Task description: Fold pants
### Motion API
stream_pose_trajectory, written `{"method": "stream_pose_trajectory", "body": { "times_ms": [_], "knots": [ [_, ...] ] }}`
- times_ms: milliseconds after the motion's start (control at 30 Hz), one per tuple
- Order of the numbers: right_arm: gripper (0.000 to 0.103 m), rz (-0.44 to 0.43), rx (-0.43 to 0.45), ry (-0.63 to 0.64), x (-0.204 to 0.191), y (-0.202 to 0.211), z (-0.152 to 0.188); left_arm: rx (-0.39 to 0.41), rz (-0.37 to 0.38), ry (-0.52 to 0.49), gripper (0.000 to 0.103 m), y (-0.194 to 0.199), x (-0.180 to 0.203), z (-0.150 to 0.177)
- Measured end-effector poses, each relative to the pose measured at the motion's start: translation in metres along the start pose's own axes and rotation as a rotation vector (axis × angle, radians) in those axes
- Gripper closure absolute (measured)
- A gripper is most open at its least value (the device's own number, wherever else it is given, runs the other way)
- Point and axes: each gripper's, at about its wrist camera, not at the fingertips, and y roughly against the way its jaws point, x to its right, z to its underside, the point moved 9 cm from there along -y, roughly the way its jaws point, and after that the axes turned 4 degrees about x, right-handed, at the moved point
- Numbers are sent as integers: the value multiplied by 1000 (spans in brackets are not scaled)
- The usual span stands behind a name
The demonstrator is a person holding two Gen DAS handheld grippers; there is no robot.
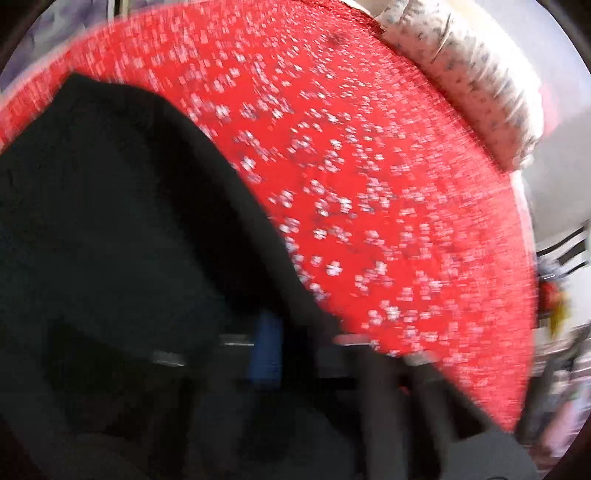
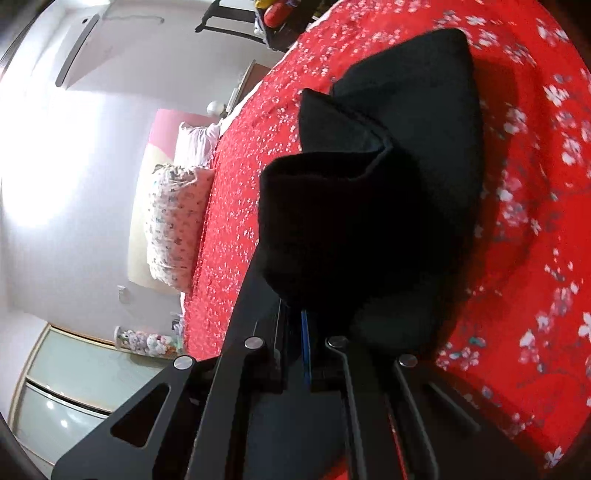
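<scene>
The black pants (image 2: 399, 177) lie bunched and partly lifted over a red bedspread with white blossoms (image 2: 535, 229). My right gripper (image 2: 299, 306) is shut on a thick fold of the black pants, which drapes over its fingers and hides the tips. In the blurred left wrist view the black pants (image 1: 110, 229) fill the lower left. My left gripper (image 1: 266, 332) is shut on the pants' edge, a blue pad showing between the dark fingers. The red bedspread (image 1: 388, 184) lies beyond.
A floral pillow (image 2: 173, 229) and a pink pillow (image 2: 195, 144) lie at the bed's head; the floral pillow also shows in the left wrist view (image 1: 469, 74). A white wall, a wardrobe (image 2: 66, 387) and dark furniture (image 2: 236, 22) surround the bed.
</scene>
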Motion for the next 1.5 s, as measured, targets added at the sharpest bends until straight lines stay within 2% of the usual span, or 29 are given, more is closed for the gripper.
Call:
{"method": "stream_pose_trajectory", "body": {
  "times_ms": [67,200,333,467,533,600,667,733,833,900,933,967,1000,1033,1067,1100,1133,1200,1267,1333,1367,1433,1467,1500],
  "knots": [
    [98,2,6,16,-4,-1,1,15,30,35,99,8,-7,4],
    [98,-23,27,34,-13,3,-1,101,65,-20,99,49,-8,15],
    [98,-44,52,72,-20,8,-7,199,170,-46,99,120,-23,38],
    [98,-62,87,94,-22,14,-18,291,256,-60,99,187,-54,80],
    [98,-80,96,89,-22,17,-22,369,287,-83,99,222,-74,112],
    [98,-83,99,87,-21,19,-23,434,300,-110,99,247,-95,142],
    [98,-82,100,79,-18,21,-24,488,277,-145,99,263,-120,184],
    [98,-85,99,50,-14,23,-24,459,250,-133,99,255,-140,211],
    [98,-76,93,16,-8,23,-22,358,217,-67,97,223,-168,232],
    [98,-56,96,24,-7,23,-22,325,237,-30,92,213,-174,227],
    [98,-48,97,32,-8,23,-21,335,243,-16,90,219,-176,222],
    [98,-42,98,37,-8,23,-21,359,236,-11,84,221,-177,214],
    [98,-38,98,40,-7,24,-21,383,224,-7,73,227,-180,208],
    [98,-37,97,39,-6,25,-21,417,212,14,67,235,-187,200],
    [98,-36,95,35,-4,26,-21,439,207,46,56,239,-195,193],
    [98,-34,91,31,-2,26,-22,452,199,80,49,238,-201,188],
    [98,-32,90,30,-1,26,-22,463,197,135,48,237,-213,178],
    [98,-23,87,36,4,29,-22,448,216,235,52,230,-234,166],
    [98,-16,85,40,5,29,-22,412,275,339,59,225,-250,156],
    [98,-15,82,40,6,30,-23,386,298,387,61,224,-260,145],
    [98,-16,80,37,7,29,-23,378,296,406,66,223,-263,141],
    [98,-16,80,33,6,28,-22,363,278,444,82,219,-269,132],
    [98,-16,80,35,6,28,-22,346,264,452,95,215,-272,131],
    [98,-18,81,40,5,28,-22,335,266,457,97,214,-273,133]
  ]
}}
